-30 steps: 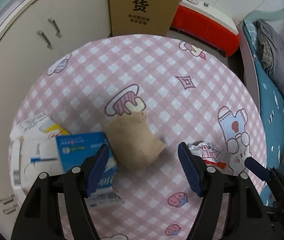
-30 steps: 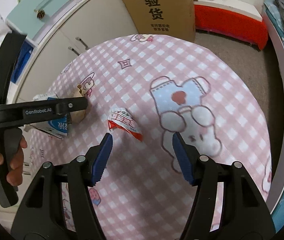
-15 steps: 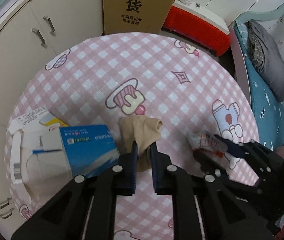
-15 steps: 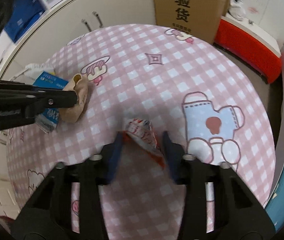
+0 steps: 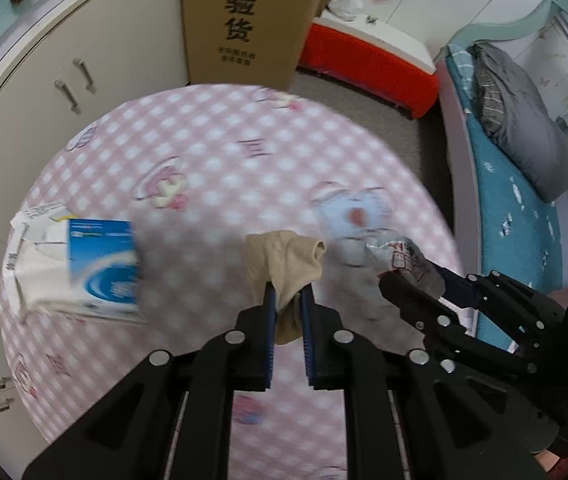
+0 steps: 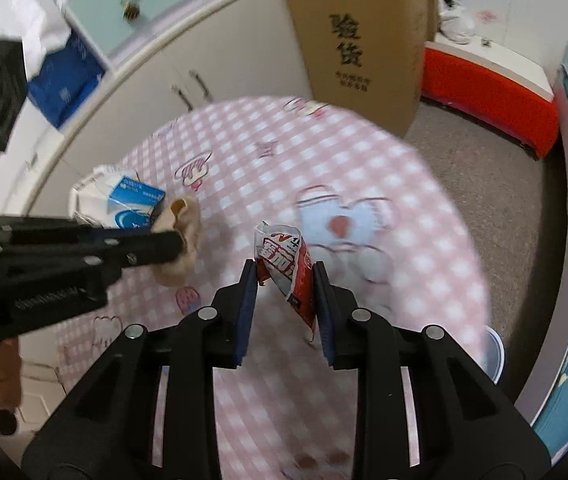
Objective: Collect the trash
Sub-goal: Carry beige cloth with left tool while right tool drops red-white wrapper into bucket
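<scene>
Left hand-held gripper (image 5: 287, 300) is pressed together on the tan crumpled paper wad (image 5: 284, 256), which hangs from the pads above the pink checked surface (image 5: 211, 152). Right hand-held gripper (image 6: 286, 280) has the red-and-white snack wrapper (image 6: 288, 268) between its pads, and its jaws are closing; the wrapper looks clear of the surface too.

Step in hand, as I read it: carry both pieces to a bin. To do it well:
- let the right jaws finish closing first; the wrapper is slick film and only pinched along its sides, so it could slip
- keep both grippers pointed down, no quick swings; the wad is held by a thin fold
- keep the two grippers apart, since they sit close in the left view

Containers: a tall cardboard box (image 6: 358, 40) stands on the floor behind the surface, contents not visible. A pale rim (image 6: 494, 354) shows past the surface's near right edge, maybe a bin, can't tell. A blue-and-white carton (image 5: 101, 264) lies on white packaging (image 5: 33, 276) at the surface's left edge, uncollected.
</scene>
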